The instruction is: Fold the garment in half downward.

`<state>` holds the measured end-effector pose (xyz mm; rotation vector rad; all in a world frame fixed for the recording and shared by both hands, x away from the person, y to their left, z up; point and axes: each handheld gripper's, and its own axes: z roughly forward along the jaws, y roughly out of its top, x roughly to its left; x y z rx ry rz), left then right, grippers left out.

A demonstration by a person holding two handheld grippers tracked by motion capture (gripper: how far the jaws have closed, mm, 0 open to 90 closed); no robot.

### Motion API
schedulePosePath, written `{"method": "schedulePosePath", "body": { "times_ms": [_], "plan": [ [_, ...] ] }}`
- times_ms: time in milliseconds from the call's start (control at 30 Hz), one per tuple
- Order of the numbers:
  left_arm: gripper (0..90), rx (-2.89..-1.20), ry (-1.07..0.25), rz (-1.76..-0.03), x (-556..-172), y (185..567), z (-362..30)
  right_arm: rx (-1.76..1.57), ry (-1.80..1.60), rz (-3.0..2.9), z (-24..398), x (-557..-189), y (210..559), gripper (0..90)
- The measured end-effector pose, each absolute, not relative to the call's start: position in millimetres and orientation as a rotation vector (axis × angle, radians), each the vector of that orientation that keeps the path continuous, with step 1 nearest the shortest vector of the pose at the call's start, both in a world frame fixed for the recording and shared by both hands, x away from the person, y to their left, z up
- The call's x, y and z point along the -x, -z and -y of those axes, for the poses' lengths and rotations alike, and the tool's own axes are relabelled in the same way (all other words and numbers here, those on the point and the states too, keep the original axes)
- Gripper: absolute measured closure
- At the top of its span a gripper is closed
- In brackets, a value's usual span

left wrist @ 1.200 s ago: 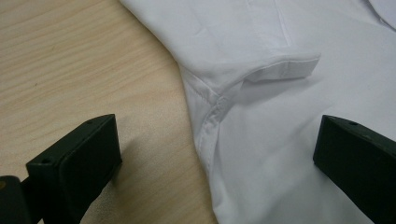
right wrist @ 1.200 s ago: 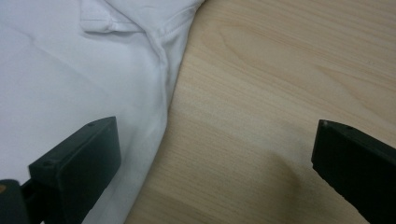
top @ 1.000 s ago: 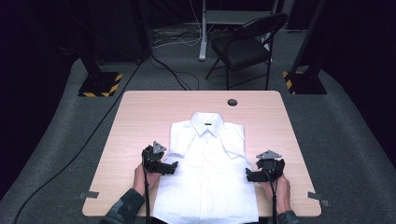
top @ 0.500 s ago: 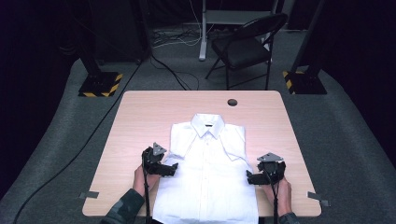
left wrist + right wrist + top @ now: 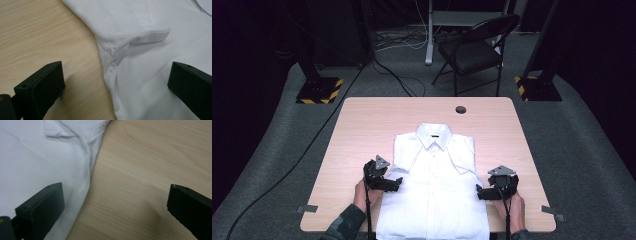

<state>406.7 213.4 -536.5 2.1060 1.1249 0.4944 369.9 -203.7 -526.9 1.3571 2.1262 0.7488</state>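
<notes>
**Both tongs open at shirt side edges, nothing gripped**

White shirt (image 5: 434, 185) is laid flat on the wood table (image 5: 362, 125), collar at the far end, hem hanging over the near table edge, sleeves folded in over the front. It's seen between the two tongs.

L gripper (image 5: 393, 183): held at the shirt's left edge, approx. mid-length. Jaws are spread wide in the left gripper view; the side seam (image 5: 111, 65) is framed between them, one jaw over bare table, the other over fabric. A folded cuff (image 5: 152, 36) is seen just beyond the jaws. Contact w/ fabric can't be told.

R gripper (image 5: 484, 192): held at the shirt's right edge, opposite the L one. Jaws also spread wide; shirt edge (image 5: 87, 170) is seen nearer the one jaw, wood grain under the other. Nothing clamped.

Folding chair (image 5: 477, 47) is seen well beyond both tongs, past the table's far end.
</notes>
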Motion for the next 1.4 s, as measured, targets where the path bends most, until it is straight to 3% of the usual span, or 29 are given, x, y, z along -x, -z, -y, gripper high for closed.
{"method": "schedulePosePath", "body": {
  "times_ms": [1400],
  "plan": [
    [0.1,-2.118,-0.484,-1.099,-384,537,-214,-1.370,-0.760,-2.170,208,-351,527,0.1]
  ]
}}
